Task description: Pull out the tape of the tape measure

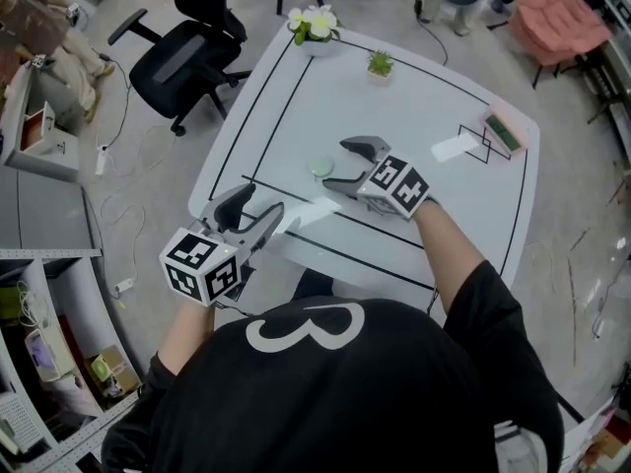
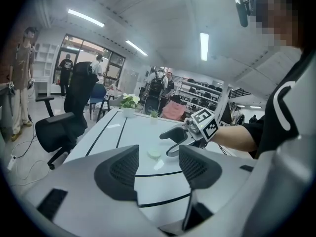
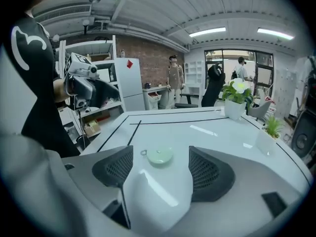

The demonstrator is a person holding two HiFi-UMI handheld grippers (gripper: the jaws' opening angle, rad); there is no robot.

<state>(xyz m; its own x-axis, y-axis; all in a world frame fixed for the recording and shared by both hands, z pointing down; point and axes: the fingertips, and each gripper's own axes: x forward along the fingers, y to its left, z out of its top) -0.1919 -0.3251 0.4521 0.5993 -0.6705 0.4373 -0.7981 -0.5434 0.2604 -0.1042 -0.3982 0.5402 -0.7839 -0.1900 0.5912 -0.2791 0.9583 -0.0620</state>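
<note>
Hovering open and empty, the right gripper (image 1: pixel 335 164) sat just beside the green tape measure (image 1: pixel 321 167) near the middle of the table (image 1: pixel 444 215), with the left gripper (image 1: pixel 266 201) back at the near edge, apparently poised to share the pull.

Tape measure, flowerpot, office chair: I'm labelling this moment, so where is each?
tape measure (image 3: pixel 160 156), right gripper view, middle of its round green case.
flowerpot (image 3: pixel 234 110), right gripper view, its white wall.
office chair (image 1: pixel 182 62), head view, middle of its seat.
</note>
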